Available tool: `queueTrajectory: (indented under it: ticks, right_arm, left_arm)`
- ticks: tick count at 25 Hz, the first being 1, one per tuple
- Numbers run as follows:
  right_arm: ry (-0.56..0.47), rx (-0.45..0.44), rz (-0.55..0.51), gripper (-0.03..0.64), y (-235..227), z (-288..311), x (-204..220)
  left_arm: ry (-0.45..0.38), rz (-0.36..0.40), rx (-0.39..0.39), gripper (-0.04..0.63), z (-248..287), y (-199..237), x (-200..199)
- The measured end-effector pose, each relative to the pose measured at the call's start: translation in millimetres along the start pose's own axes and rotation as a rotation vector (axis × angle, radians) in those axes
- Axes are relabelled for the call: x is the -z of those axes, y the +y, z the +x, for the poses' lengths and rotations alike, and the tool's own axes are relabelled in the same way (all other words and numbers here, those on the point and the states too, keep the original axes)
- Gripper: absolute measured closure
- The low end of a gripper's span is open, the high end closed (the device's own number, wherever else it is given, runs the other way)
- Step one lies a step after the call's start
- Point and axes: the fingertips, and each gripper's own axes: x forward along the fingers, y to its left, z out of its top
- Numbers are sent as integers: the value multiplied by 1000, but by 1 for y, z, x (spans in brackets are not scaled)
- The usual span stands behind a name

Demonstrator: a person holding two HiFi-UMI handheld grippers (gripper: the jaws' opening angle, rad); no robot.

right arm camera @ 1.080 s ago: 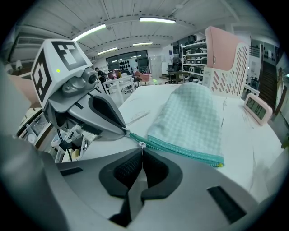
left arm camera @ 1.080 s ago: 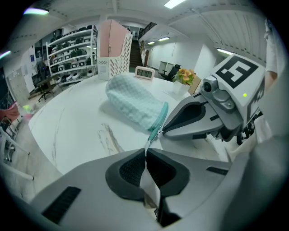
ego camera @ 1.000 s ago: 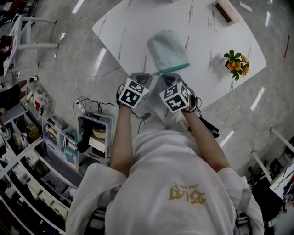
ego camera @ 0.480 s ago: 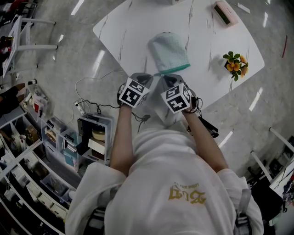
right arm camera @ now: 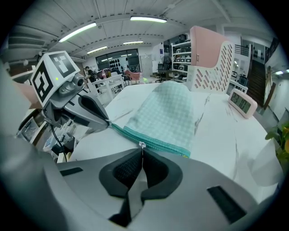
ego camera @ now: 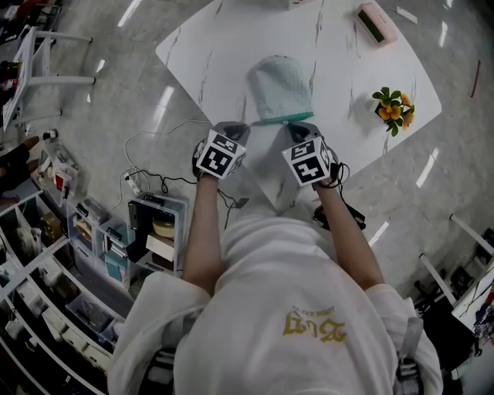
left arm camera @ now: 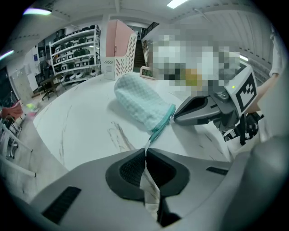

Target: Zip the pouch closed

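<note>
A pale green checked pouch (ego camera: pixel 282 86) lies on the white marble table (ego camera: pixel 224 46), its teal zipper edge (ego camera: pixel 279 120) facing me. My left gripper (left arm camera: pixel 145 151) is shut on the white tape tab at the zipper's left end. My right gripper (right arm camera: pixel 142 151) is shut on the small metal zipper pull (right arm camera: pixel 142 145), partway along the teal zipper (right arm camera: pixel 156 142). In the head view the left gripper (ego camera: pixel 238 129) and the right gripper (ego camera: pixel 299 128) sit at the two ends of the pouch's near edge. The pouch (left arm camera: pixel 141 104) lies flat, and the zipper edge (left arm camera: pixel 161 125) is stretched between both grippers.
A small pot of yellow flowers (ego camera: pixel 396 106) stands right of the pouch. A pink clock (ego camera: pixel 379 21) and a pink file rack (right arm camera: pixel 210 53) are at the table's far side. Cables and a storage cart (ego camera: pixel 158 227) are on the floor at left, beyond the table edge.
My right gripper has slid to the right along the zipper edge, so the two grippers stand further apart. The left gripper has stayed in place.
</note>
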Motion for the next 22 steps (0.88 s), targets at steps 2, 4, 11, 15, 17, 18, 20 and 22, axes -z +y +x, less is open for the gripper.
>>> queueTrajectory:
  ticks: [2,4,11,15,17,18,20,22]
  right_arm:
    - [4,14,18,600,-7,-2,3]
    - [9,29,28,600,-14,-5,7]
    - [13,66,63,600,-35,-13,15]
    - [12,72,76,598,-42,-15,19]
    - [13,79,81,600,-43,-16,18]
    - [11,85,84,598,-44,-16,18]
    - [4,100,88,594,-46,-16,18]
    - [-6,106,101,583,-46,-17,18]
  left_arm:
    - [-1,-13,-13,565,-1,5,2]
    - [4,-28,-14,565,-4,7,4]
    - [7,-65,-36,565,-7,12,6]
    - [6,-75,-37,565,-7,12,8]
    - [8,-67,-47,563,-5,11,7]
    - [6,-64,-53,561,-4,10,6]
    - [-3,-56,-74,554,-3,12,6]
    - [-22,-52,-110,516,-6,15,4]
